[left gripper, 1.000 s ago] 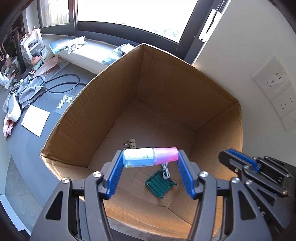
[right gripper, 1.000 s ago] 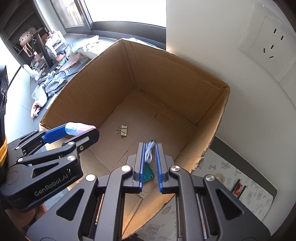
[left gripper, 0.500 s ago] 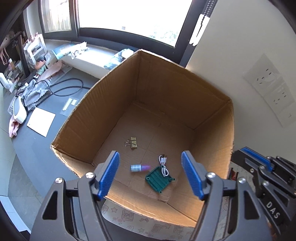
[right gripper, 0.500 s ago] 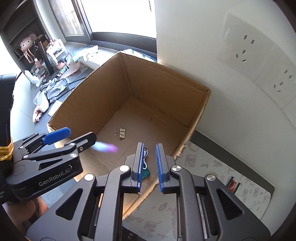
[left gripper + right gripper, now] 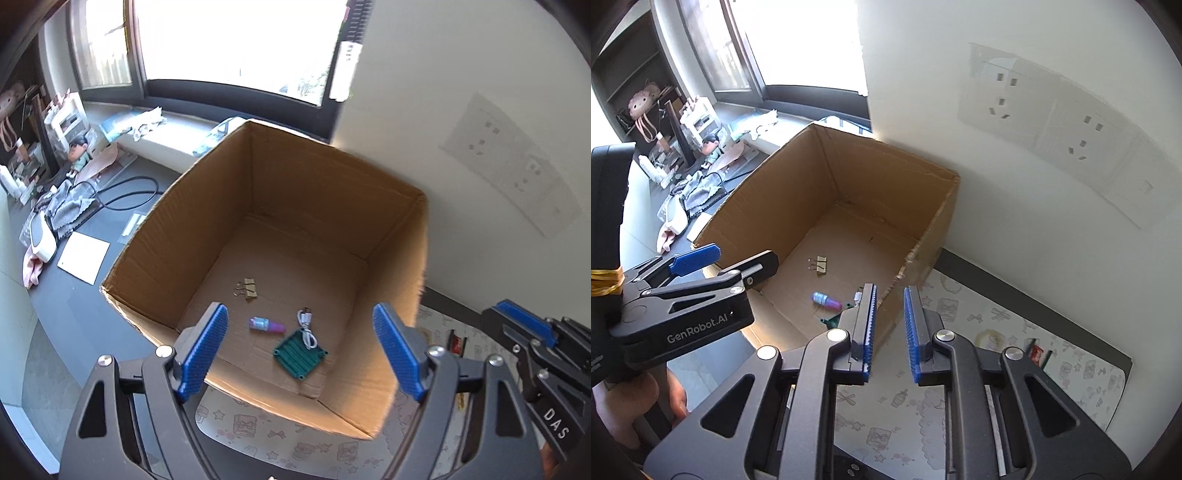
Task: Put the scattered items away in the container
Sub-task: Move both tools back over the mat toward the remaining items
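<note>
Cardboard box stands open on the table against the wall, holding 4 things on its floor: a small pink-capped bottle, a green ridged plate under a white cable, and a binder clip. Above its near rim, the left hand-held gripper tilts steeply down, empty jaws opening wide. Beside it, the right hand-held gripper tilts likewise, jaws narrowly parted, opening, empty.

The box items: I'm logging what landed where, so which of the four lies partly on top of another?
The white cable: its coil rests across the green ribbed plate. The pink-capped bottle and gold binder clips lie alone on the cardboard floor.
</note>
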Tool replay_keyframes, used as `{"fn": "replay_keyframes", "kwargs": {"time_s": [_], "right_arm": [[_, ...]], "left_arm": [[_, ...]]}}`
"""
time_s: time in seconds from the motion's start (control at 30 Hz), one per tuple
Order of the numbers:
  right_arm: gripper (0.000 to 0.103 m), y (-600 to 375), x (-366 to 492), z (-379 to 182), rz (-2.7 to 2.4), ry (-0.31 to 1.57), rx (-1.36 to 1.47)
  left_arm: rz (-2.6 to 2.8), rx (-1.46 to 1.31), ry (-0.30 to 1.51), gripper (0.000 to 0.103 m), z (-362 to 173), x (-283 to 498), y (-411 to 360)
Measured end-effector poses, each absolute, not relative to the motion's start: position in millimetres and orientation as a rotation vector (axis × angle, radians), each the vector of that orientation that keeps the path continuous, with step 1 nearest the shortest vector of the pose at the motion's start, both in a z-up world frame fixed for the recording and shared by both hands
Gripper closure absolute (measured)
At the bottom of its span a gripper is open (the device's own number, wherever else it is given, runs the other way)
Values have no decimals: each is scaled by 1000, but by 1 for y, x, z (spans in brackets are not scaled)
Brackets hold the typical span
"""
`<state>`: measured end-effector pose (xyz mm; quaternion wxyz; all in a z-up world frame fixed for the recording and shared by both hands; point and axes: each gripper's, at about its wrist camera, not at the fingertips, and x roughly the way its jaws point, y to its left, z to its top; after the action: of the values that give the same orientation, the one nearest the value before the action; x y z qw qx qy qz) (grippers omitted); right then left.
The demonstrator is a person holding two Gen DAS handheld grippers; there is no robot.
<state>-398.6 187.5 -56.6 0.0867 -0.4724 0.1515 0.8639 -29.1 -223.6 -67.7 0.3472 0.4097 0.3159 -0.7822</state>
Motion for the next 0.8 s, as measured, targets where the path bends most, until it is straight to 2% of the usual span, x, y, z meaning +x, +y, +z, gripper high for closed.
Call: {"fn": "replay_keyframes", "kwargs": {"time_s": [0.07,0.17,0.23,0.3,0.67,0.8], "right_arm": [[79,193,-390,-55,2571,462,-1390],[77,202,-375,-52,2562,483,-1360],[71,208,-363,-50,2554,493,-1334],[57,216,-351,-48,2545,506,-1302],[37,271,-281,-49,2430,595,-1184],[24,286,-257,-54,2386,626,-1156]], "left_arm": [[-2045,1070,802,23,-63,-35,-215],[-2065,1077,782,23,-55,-44,-201],[-2076,1085,768,23,-50,-52,-191],[-2089,1093,750,23,-45,-60,-182],[-2215,1154,664,23,-27,-107,-120],[-2248,1197,633,23,-29,-124,-97]]}}
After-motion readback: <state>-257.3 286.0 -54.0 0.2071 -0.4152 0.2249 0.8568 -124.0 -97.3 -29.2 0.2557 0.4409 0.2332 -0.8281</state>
